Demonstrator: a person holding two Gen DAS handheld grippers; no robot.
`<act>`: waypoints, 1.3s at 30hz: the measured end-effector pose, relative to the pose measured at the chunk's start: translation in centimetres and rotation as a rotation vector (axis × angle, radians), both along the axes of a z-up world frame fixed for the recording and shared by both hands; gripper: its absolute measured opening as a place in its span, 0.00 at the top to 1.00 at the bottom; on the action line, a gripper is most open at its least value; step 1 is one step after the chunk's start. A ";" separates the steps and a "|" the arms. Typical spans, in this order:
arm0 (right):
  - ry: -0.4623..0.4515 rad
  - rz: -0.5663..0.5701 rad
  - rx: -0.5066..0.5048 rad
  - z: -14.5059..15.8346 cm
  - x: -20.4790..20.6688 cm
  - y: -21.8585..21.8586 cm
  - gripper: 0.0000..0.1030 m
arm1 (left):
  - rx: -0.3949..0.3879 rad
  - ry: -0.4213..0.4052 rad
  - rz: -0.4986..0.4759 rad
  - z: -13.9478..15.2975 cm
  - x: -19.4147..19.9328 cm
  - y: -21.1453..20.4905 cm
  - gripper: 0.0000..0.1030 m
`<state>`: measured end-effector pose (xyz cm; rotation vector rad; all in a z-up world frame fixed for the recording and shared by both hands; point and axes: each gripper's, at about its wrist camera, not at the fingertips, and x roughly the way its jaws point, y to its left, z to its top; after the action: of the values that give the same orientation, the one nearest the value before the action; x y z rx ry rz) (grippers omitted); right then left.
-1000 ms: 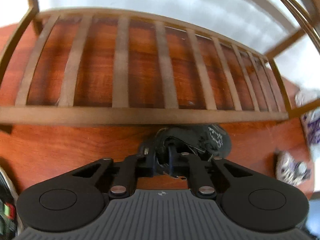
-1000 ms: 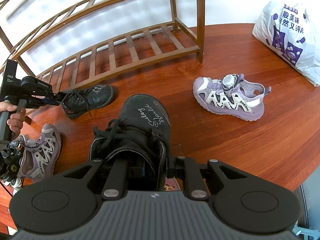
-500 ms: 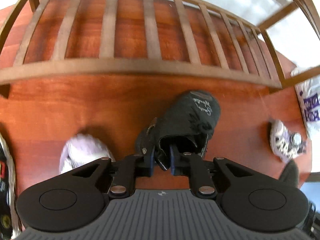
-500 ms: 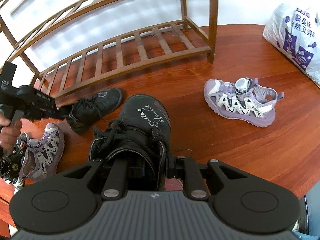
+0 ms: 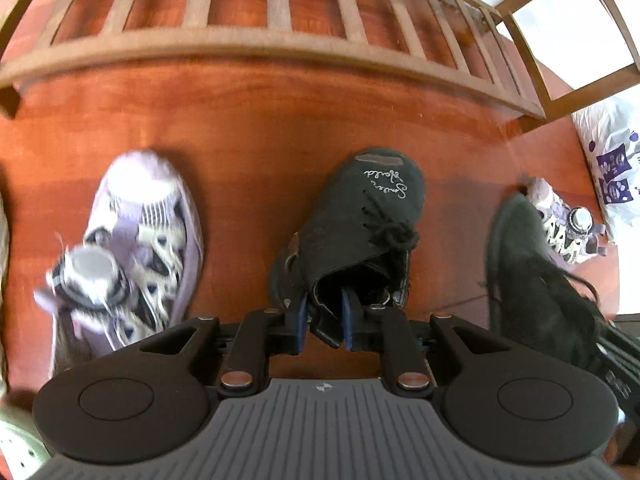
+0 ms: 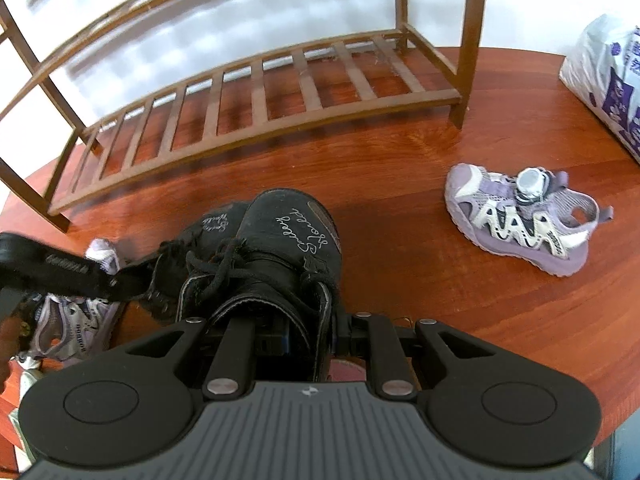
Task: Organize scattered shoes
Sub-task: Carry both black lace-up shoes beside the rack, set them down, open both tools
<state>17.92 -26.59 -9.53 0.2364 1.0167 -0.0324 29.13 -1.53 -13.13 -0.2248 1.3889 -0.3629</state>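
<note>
Two black lace-up boots stand side by side on the red-brown wooden floor in front of the slatted shoe rack (image 6: 256,120). My left gripper (image 5: 324,316) is shut on the back collar of the left boot (image 5: 360,220), whose toe points at the rack (image 5: 280,52). My right gripper (image 6: 308,336) is shut on the collar of the right boot (image 6: 288,252). From the right wrist view the left gripper (image 6: 132,276) and its boot (image 6: 208,232) sit just to the left. The right boot (image 5: 532,272) also shows at the right edge of the left wrist view.
One purple-and-white sandal (image 6: 524,220) lies on the floor to the right, another (image 5: 136,240) left of the boots. A white printed bag (image 6: 608,76) sits at the far right. More shoes (image 6: 20,360) crowd the left edge. The rack's lower shelf holds nothing.
My left gripper has drawn its boot back from the rack and over toward the right boot. The right gripper has carried its boot left and lower. The boots now stand together.
</note>
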 end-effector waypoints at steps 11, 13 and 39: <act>0.070 0.086 -0.027 -3.9 4.3 1.4 0.81 | -0.023 0.041 0.064 -0.1 -2.8 -1.6 0.79; 0.073 0.100 -0.025 -4.3 4.7 1.5 0.81 | -0.031 0.050 0.065 -0.1 -3.1 -2.0 0.79; 0.069 0.193 -0.077 -5.8 6.9 1.7 0.81 | -0.023 -0.008 0.212 1.5 -6.5 -1.9 0.76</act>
<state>24.83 -24.85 -15.37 0.0667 1.1009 0.0965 22.63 -3.45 -11.61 -0.3859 1.3390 -0.2041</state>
